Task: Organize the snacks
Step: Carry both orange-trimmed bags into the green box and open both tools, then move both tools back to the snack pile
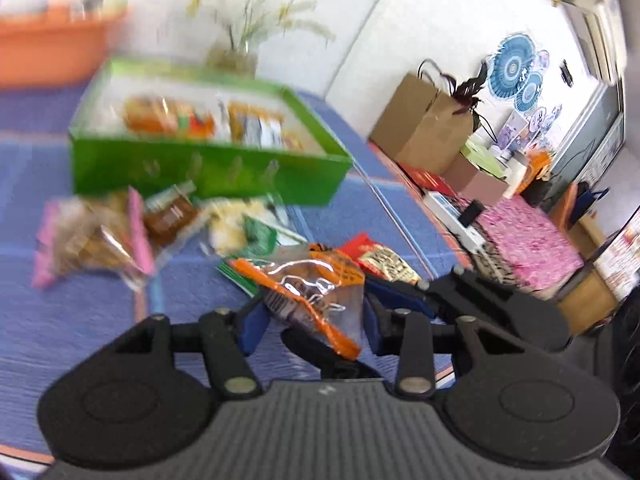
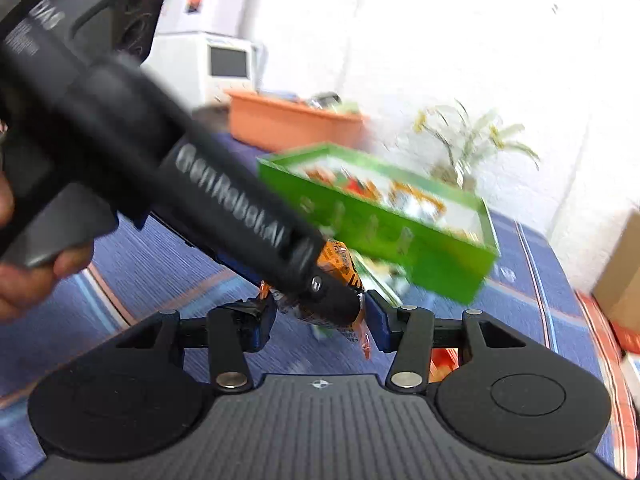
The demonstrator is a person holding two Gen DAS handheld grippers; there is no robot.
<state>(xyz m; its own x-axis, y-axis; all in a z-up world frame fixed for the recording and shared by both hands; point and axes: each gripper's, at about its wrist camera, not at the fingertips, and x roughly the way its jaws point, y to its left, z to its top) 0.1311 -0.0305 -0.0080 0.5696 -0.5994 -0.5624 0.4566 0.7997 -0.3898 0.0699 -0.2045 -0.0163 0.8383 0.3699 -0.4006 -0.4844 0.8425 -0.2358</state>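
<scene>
An orange and clear snack packet (image 1: 312, 292) lies between the blue pads of my left gripper (image 1: 310, 320), which looks closed on it just above the blue cloth. A green box (image 1: 208, 168) holding several snacks stands behind it. My right gripper (image 2: 322, 326) is open, with its pads either side of the left gripper's tip and the same orange packet (image 2: 340, 260). The left gripper's black body crosses the right wrist view diagonally. The green box (image 2: 400, 232) also shows in the right wrist view, blurred.
Loose snacks lie on the blue cloth: a pink-edged bag (image 1: 92, 236), a brown packet (image 1: 170, 216), a yellow-green packet (image 1: 244, 228) and a red packet (image 1: 380, 260). An orange tub (image 1: 52, 48) and a plant (image 1: 240, 40) stand at the back. Cardboard boxes (image 1: 420, 120) sit right.
</scene>
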